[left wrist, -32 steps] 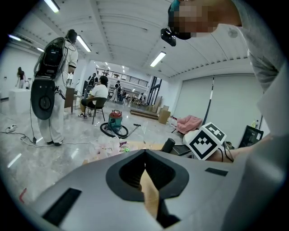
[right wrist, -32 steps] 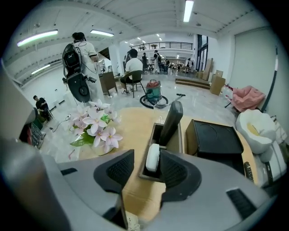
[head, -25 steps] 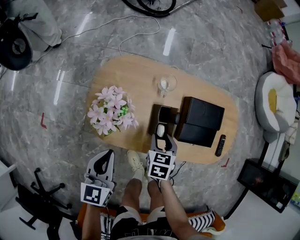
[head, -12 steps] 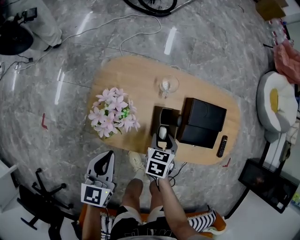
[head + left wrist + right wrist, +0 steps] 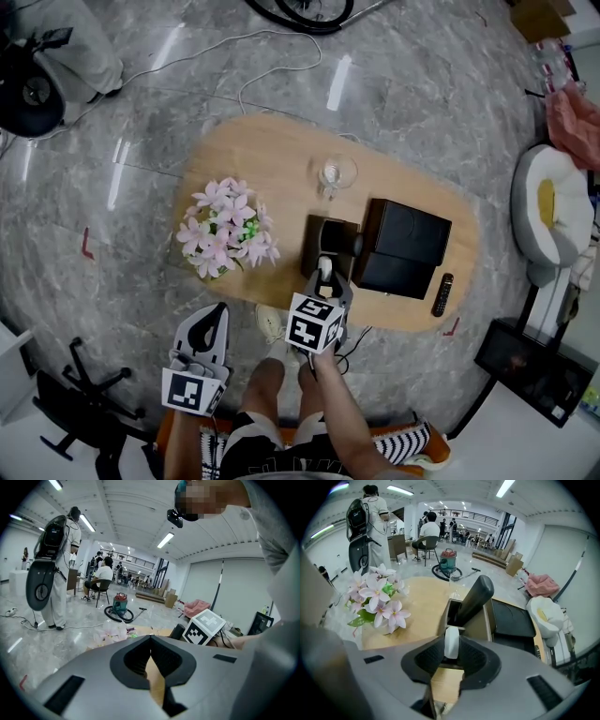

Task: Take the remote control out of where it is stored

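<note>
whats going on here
A person is working two handheld grippers at a wooden table. The right gripper has just been closing its fingers on a white remote standing in a brown holder, beside a black remote. It isn't lifted out yet. The left gripper hangs shut and empty, short of the table.

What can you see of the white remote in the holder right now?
The white remote is a slim, smooth, plastic-looking bar with a rounded top; no buttons show. It stands roughly upright in the near compartment of the brown holder, its lower part hidden. The jaws of the right gripper, which have just been closing, flank its top end and appear to press on it. A black remote leans in the compartment behind, not touching it.
</note>
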Tool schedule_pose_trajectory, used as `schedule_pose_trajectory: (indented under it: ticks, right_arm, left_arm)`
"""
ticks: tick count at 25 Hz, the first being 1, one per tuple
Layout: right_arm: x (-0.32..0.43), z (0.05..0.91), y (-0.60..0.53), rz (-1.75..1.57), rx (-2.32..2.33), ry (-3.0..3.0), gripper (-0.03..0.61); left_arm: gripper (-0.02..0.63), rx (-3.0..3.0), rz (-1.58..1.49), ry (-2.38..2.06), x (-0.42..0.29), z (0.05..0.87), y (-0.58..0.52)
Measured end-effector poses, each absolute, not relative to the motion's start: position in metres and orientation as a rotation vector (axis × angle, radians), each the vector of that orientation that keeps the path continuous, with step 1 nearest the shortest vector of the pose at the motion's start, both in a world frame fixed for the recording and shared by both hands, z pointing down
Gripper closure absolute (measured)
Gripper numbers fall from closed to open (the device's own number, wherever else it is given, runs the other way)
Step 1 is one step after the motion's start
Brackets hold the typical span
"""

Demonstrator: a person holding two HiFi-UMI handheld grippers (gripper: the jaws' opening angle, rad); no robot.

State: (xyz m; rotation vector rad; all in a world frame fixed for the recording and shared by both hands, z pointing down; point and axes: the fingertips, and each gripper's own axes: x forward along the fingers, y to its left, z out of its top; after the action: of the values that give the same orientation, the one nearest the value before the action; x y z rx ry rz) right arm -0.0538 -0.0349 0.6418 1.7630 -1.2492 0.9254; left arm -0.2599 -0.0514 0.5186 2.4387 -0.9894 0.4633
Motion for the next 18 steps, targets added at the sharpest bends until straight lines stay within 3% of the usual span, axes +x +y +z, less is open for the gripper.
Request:
schedule_pose_trajectory:
  ticks: [18]
  right_arm:
    - [-0.048, 0.610, -0.027, 0.920, 1.819, -1.361, 0.483]
  left_arm:
    - [0.606, 2.457, 0.440, -1.016, -0.256, 0.499, -0.046]
